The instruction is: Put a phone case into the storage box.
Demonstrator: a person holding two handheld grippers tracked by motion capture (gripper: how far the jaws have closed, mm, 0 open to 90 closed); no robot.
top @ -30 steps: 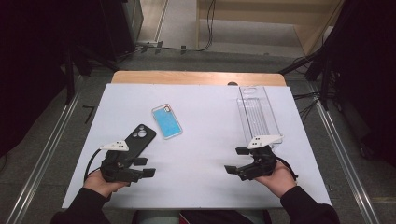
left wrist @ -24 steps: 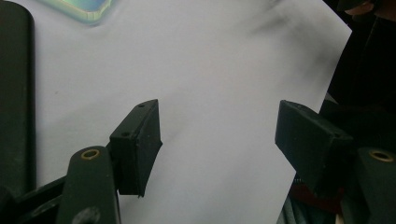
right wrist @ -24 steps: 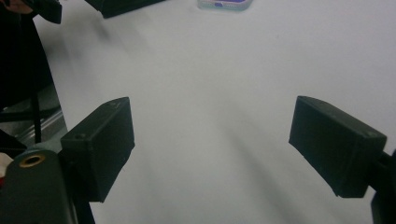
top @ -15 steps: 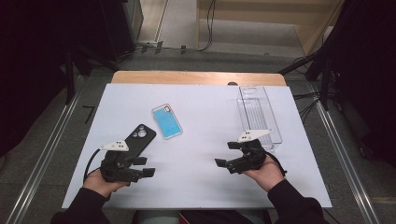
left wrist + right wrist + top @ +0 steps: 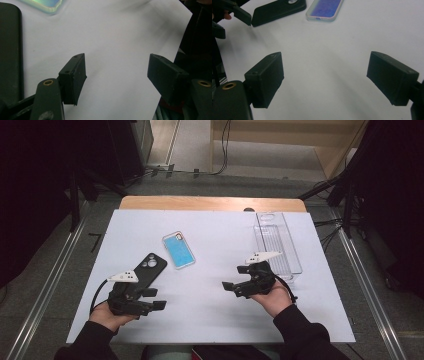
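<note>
Fingers on both grippers stand wide apart and hold nothing. My right gripper [image 5: 239, 286] hovers over bare white counter [image 5: 215, 315], aimed leftward toward the two phones; my left gripper [image 5: 150, 300] sits low at the near left, just beside the black phone [image 5: 148, 268]. The blue phone [image 5: 178, 250] lies flat near the counter's middle, its long axis running away from me with a slight tilt, ahead and to the left of the right gripper. In the right gripper view that blue phone [image 5: 325, 8] lies well ahead of the open fingers, the black phone [image 5: 277, 9] beside it. I judge the left gripper nearer to both phones. The clear tray [image 5: 292, 265] waits empty just behind my right gripper.
</note>
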